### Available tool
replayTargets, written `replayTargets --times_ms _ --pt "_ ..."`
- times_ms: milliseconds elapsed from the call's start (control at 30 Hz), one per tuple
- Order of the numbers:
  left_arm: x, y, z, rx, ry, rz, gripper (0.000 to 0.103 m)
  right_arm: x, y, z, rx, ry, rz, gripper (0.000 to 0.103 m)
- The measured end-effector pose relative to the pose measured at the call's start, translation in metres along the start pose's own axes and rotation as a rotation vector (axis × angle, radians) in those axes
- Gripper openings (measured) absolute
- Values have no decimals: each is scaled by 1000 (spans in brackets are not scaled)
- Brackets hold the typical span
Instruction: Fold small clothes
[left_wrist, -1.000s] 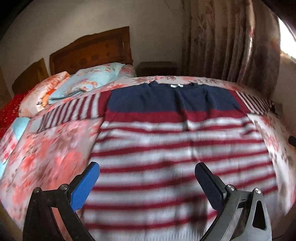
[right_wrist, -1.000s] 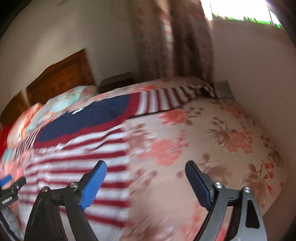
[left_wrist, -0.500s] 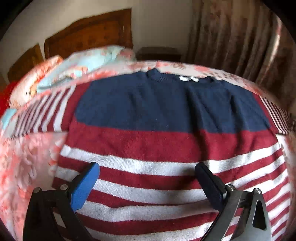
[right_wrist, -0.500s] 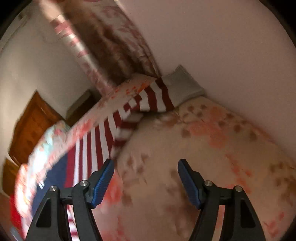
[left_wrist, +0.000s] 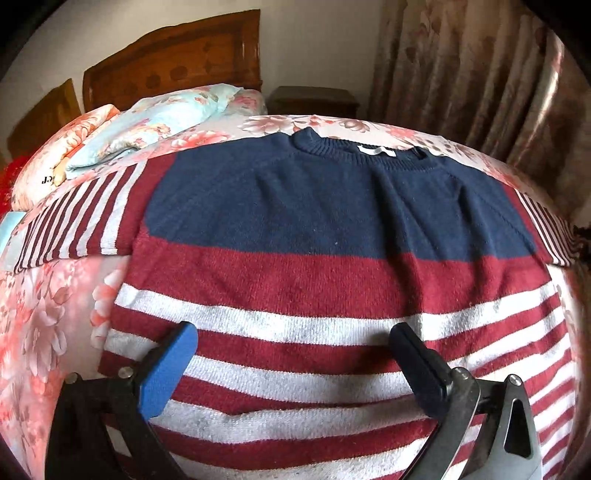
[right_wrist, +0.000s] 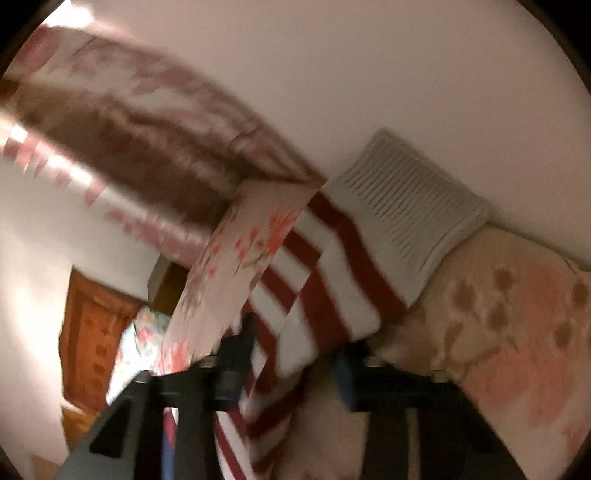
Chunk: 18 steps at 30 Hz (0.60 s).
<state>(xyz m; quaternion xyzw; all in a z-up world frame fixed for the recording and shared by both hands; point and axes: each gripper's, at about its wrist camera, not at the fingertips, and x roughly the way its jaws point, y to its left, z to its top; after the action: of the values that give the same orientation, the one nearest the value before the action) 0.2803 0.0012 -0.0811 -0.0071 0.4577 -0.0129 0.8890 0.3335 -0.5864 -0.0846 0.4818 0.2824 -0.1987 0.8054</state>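
Observation:
A knit sweater, navy at the top with red and white stripes below, lies flat and face up on the bed, sleeves spread to both sides. My left gripper is open and empty, low over the striped body. In the blurred right wrist view, the striped right sleeve with its grey ribbed cuff lies at the bed's edge by the wall. My right gripper straddles the sleeve, jaws still apart on either side of it.
The floral bedspread covers the bed. Folded pillows and a wooden headboard are at the back left, a nightstand and curtains behind. A pale wall runs close beside the right sleeve.
My left gripper moved forward up the sweater's body toward the navy part. My right gripper swung right and dropped onto the right sleeve near its cuff, jaws narrowing around it.

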Motion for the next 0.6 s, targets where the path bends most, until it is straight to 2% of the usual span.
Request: replayTargets --times_ms 100,133,167,267,300,367,467,500,567,600 --pt "-1 1 0 9 -1 -14 103 -1 -8 4 53 -13 11 5" --pt "-2 2 -1 6 -4 -22 103 -8 -2 2 16 -52 22 5" --pt "-2 4 -2 0 -8 -30 103 -17 10 -4 -46 -86 29 5" --pt "-6 11 -3 -35 -27 -74 103 -43 81 -42 -396 -166 59 5" --pt "-7 14 -3 -51 -33 -89 103 -53 116 -69 -565 -183 89 5" --pt "-9 20 -3 -82 -47 -128 103 -65 161 -121 -804 -188 142 5" --pt "-13 28 -3 -124 -63 -176 103 -70 214 -238 -1246 -155 174 5" --pt "-13 30 -4 -132 -66 -191 103 -67 223 -283 -1416 -146 153 5" --pt "-15 33 -4 -144 -69 -213 103 -55 220 -365 -1751 -184 55 4" --pt "-15 34 -4 -149 -70 -225 103 -54 213 -392 -1855 -199 29 4"
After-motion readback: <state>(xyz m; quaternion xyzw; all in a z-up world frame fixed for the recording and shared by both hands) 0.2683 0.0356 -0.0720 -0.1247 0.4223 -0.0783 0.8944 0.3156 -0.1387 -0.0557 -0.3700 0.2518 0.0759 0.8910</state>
